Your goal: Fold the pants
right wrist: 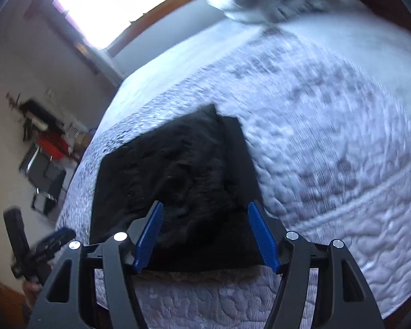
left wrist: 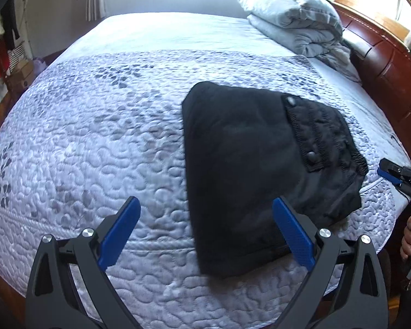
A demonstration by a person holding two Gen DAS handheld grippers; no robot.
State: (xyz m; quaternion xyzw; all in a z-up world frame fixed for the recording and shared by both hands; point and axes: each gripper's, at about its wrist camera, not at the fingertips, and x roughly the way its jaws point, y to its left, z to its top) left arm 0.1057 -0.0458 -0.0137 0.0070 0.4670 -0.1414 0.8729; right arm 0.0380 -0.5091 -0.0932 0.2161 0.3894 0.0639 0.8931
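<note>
On the bed, left wrist view: we take the pants (left wrist: pixel 260 170) as our landmark; they lie folded into a compact black bundle on the quilted bedspread (left wrist: pixel 101 142).
Left gripper: we see our left gripper (left wrist: pixel 205 227) spread wide and holding nothing; one blue pad (left wrist: pixel 293 233) overlaps the pants' near edge, the other hangs over bare quilt beside them, and we cannot tell whether either touches the cloth.
Waistband: its elastic end with a button lies on top of the pants, on the side toward the wooden headboard (left wrist: pixel 391 82).
Right gripper, seen from here: it (left wrist: pixel 397 175) sits just beyond the pants' waistband side, off the bed's edge, too small for us to judge its opening.
Beyond the pants: a folded grey blanket (left wrist: pixel 293 19) rests well apart, near the headboard.

Over the pants, right wrist view: this picture is blurred.
Right gripper: we see our right gripper (right wrist: pixel 204 230) parted, empty, with the pants (right wrist: pixel 172 175) between and beyond its fingers.
Left gripper, seen from here: it (right wrist: pixel 52 242) is blurred beside the pants' edge.
</note>
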